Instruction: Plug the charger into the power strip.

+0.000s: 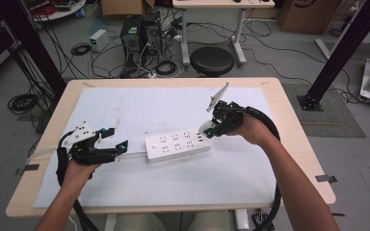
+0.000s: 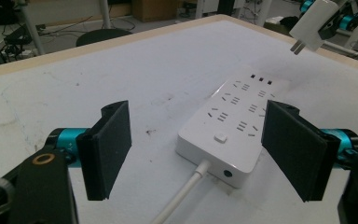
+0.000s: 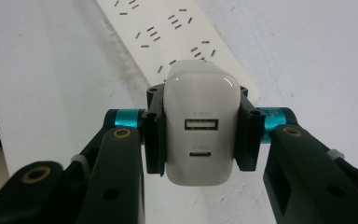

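Right hand-held gripper point(image 1: 211, 129) is clamped on a white charger point(image 3: 201, 128), held just above the right end of the power strip point(image 1: 177, 144) at frame centre, long axis left-right on the counter point(image 1: 279, 96). Left hand-held gripper point(image 2: 198, 154) stands apart, empty, at the strip's cable end.

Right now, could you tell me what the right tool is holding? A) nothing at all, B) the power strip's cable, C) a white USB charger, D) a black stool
C: in the right gripper view the right tool has its jaws clamped on the two sides of a white USB charger, held above the power strip; the left tool is open.
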Motion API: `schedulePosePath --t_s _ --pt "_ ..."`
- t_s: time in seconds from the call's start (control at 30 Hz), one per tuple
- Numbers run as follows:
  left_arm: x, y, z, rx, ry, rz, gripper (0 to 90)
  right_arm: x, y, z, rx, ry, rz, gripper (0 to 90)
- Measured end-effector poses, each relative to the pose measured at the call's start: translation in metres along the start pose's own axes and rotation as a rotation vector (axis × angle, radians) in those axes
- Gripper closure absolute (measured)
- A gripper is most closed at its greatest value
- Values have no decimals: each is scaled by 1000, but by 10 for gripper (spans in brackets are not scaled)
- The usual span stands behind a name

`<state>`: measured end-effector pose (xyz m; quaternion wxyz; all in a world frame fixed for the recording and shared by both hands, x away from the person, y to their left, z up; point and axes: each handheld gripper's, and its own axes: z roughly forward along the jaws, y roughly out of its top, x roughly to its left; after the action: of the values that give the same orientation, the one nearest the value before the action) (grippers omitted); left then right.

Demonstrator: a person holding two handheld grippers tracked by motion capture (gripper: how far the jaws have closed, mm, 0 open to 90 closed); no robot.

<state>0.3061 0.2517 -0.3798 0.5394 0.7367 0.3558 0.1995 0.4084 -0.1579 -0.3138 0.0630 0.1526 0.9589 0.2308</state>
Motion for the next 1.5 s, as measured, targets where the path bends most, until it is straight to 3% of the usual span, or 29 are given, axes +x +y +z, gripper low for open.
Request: schedulePosePath --t_s 0.1,0.47,0.83,1.03,1.33,1.5 --pt "1 -1 0 2 -2 3 242 -2 5 3 3 8 -12 632" --pt "6 -6 -1 7 -6 -3 242 -9 21 27 24 45 -124 632" --pt "8 -9 0 17 -4 -12 242 -16 24 31 46 62 -182 632" --pt "8 -9 0 18 -3 -13 242 -18 19 33 57 86 -247 632" --pt "8 -9 1 17 -3 -16 242 -17 18 36 86 87 -288 632" --pt "8 -9 0 13 -2 -20 242 -16 24 39 145 71 -328 632"
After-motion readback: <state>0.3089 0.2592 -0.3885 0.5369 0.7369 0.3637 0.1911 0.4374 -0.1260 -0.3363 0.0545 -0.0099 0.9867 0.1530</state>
